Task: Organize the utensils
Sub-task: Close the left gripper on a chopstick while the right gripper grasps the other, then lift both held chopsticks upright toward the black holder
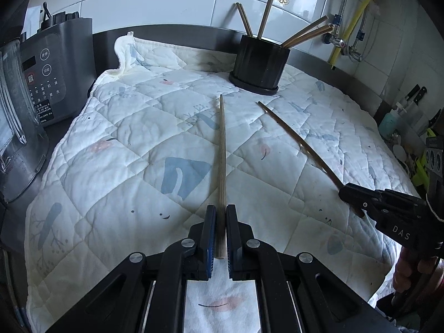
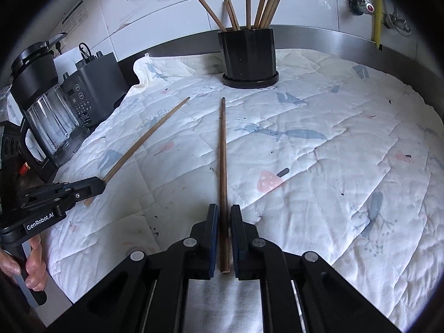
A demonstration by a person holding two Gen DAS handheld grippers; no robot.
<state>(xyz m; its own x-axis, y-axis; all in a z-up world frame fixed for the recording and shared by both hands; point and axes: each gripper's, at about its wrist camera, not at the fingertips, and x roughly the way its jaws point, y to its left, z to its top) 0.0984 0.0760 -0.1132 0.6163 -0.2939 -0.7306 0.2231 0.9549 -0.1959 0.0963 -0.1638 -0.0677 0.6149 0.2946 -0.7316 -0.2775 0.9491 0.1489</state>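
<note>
Pale chopstick [image 1: 221, 166], darker chopstick [image 2: 222, 172], both slender

holder [image 2: 247, 55]: black | chopsticks [image 2: 222, 149]: brown | quilt [image 2: 319, 166]: white, blue-pink prints

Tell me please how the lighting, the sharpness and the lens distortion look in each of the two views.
Left wrist view: soft daylight, faint shadows on the quilted mat, corners vignetted black, the counter's back edge bowed by the fisheye, the chopstick sharp. Right wrist view: the same even light, glare on the wall tiles, heavier black corners, the black holder in focus.
</note>
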